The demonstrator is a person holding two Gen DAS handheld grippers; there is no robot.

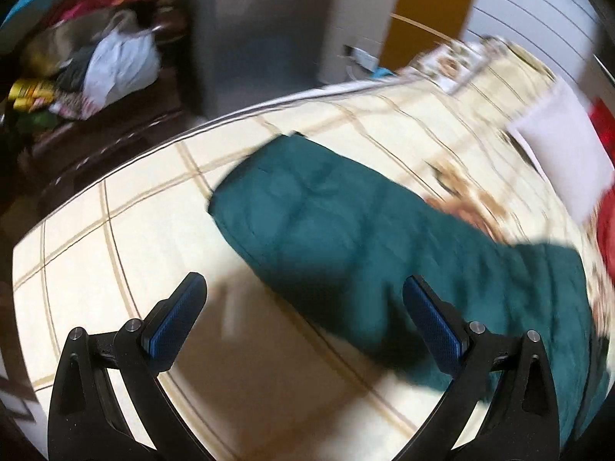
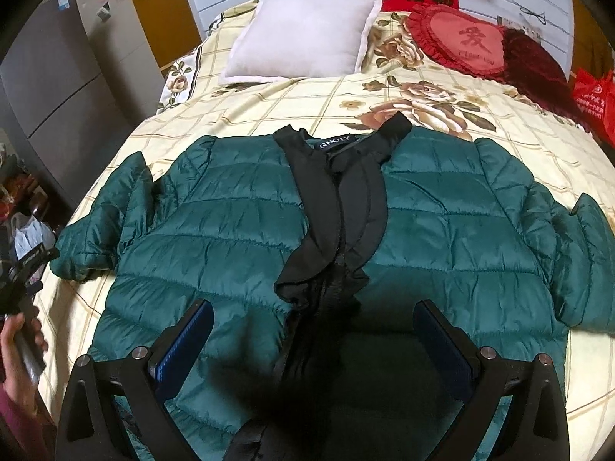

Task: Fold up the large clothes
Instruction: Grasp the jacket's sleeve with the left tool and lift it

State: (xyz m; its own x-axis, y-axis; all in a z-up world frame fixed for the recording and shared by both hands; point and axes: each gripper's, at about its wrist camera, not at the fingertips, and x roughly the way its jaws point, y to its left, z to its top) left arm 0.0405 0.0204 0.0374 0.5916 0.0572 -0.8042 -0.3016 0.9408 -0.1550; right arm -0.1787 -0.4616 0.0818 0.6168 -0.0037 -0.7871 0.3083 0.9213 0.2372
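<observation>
Jacket (image 2: 246, 230) lies flat, front up, on the bed (image 2: 480, 115); no fold made yet.
Both tongs are released: the left gripper (image 1: 303, 311) hovers by the sleeve (image 1: 307, 207), the right gripper (image 2: 313, 330) over the hem. Pinch the sleeve's cuff deep, since the puffy, slick quilting likely slips, and lay it across the black placket (image 2: 334, 207).

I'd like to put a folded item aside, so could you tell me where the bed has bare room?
Bare sheet lies left of the green jacket, toward the bed edge, and between its collar and the white pillow. The head-right corner is crowded with red cushions.
</observation>
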